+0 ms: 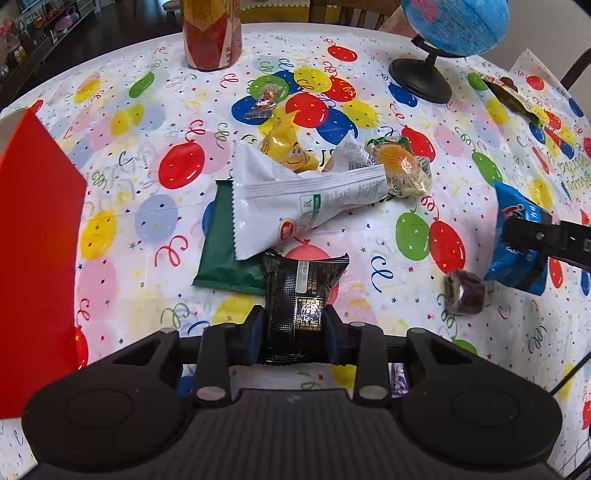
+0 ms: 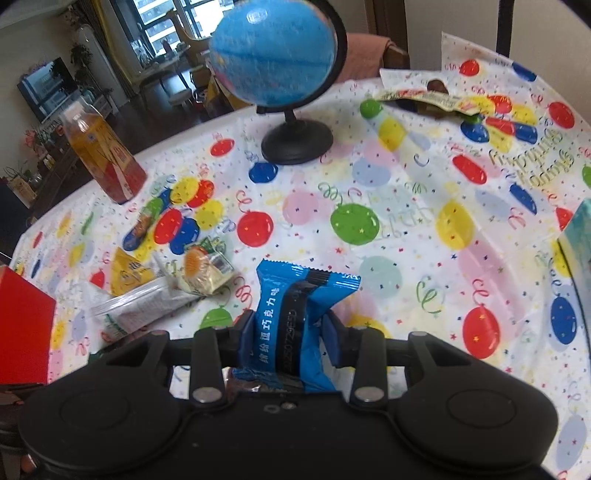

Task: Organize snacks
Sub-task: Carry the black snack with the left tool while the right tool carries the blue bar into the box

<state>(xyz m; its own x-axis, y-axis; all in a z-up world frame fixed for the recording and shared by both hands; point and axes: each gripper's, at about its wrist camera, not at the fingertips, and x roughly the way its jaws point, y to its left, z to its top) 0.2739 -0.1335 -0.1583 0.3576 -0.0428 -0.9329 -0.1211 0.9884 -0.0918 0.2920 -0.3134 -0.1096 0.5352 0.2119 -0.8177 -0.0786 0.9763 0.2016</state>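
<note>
My left gripper [image 1: 295,317] is shut on a black snack packet [image 1: 299,284], its pads pressing the packet's near end just above the balloon-print tablecloth [image 1: 369,240]. Beyond it lies a pile: a green packet [image 1: 221,254], a white packet [image 1: 310,199], a yellow packet [image 1: 288,147] and an orange jelly candy [image 1: 402,166]. My right gripper [image 2: 290,321] is shut on a blue snack packet [image 2: 295,295], which stands up between the fingers. In the left wrist view the right gripper [image 1: 532,236] and the blue packet [image 1: 517,266] show at the right edge.
A red box [image 1: 37,240] stands at the left, and a teal box [image 2: 580,247] at the right edge. At the back stand a drink bottle [image 1: 212,33] and a globe [image 1: 454,22]. A brown wrapped candy [image 1: 465,291], a small candy [image 1: 264,99] and a flat wrapper [image 1: 517,98] lie loose.
</note>
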